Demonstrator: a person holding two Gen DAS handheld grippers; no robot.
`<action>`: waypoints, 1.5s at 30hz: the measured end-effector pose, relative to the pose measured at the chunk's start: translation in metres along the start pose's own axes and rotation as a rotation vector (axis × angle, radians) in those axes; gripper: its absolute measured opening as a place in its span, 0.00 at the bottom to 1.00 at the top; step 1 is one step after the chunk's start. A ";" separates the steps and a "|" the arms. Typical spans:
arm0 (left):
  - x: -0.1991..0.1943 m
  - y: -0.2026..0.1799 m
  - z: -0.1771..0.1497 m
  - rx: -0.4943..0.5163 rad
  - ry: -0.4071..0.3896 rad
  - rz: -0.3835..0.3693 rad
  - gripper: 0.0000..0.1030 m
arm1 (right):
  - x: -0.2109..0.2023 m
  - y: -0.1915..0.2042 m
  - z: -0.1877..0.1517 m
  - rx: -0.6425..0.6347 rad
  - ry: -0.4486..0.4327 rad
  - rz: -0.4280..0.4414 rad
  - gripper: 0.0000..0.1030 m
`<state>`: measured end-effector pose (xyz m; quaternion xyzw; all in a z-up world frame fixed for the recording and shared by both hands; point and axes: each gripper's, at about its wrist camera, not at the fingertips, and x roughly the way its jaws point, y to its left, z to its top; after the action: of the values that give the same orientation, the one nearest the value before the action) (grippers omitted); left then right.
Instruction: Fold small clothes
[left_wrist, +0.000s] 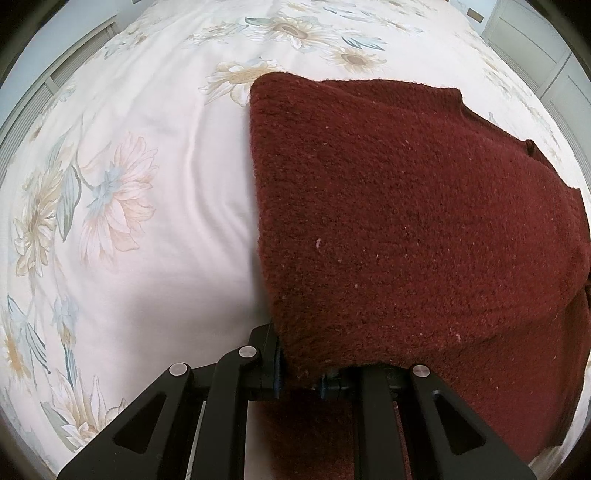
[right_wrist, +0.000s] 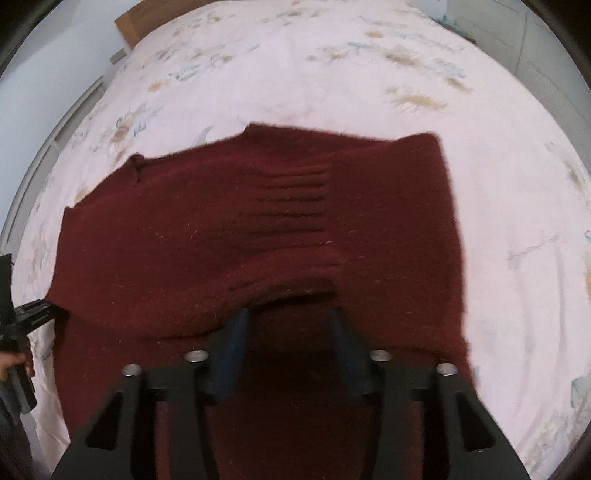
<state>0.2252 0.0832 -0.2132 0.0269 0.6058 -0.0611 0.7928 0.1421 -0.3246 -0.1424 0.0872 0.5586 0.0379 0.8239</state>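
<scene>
A dark red knitted sweater (left_wrist: 406, 221) lies folded over on the floral bed sheet (left_wrist: 147, 166). My left gripper (left_wrist: 303, 373) is at its near left corner, and the knit hangs over the fingertips, so the jaws are hidden. In the right wrist view the sweater (right_wrist: 184, 240) spreads across the middle, with a ribbed cuff or hem (right_wrist: 291, 203) folded on top. My right gripper (right_wrist: 288, 317) is open, its blue-padded fingers (right_wrist: 232, 343) apart just under the raised fold edge. The left gripper (right_wrist: 33, 314) shows at the sweater's left edge.
The bed sheet (right_wrist: 369, 74) stretches far beyond the sweater on all sides. A wooden headboard (right_wrist: 133, 22) is at the back left, white cabinet doors (left_wrist: 535, 44) at the right, and a radiator-like panel (left_wrist: 74, 59) at the left. A hand (right_wrist: 14, 362) holds the left tool.
</scene>
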 end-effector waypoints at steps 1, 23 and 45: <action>0.001 -0.002 0.000 0.006 0.000 0.002 0.12 | -0.004 -0.001 0.003 0.000 -0.008 -0.002 0.65; -0.001 -0.012 -0.001 -0.007 -0.007 -0.003 0.14 | 0.029 0.006 -0.001 -0.036 0.004 -0.005 0.11; -0.099 -0.055 -0.015 0.073 -0.183 0.027 0.99 | -0.025 0.015 -0.018 -0.072 -0.132 -0.066 0.81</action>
<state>0.1782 0.0369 -0.1202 0.0581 0.5279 -0.0746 0.8440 0.1172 -0.3121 -0.1235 0.0412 0.5039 0.0249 0.8624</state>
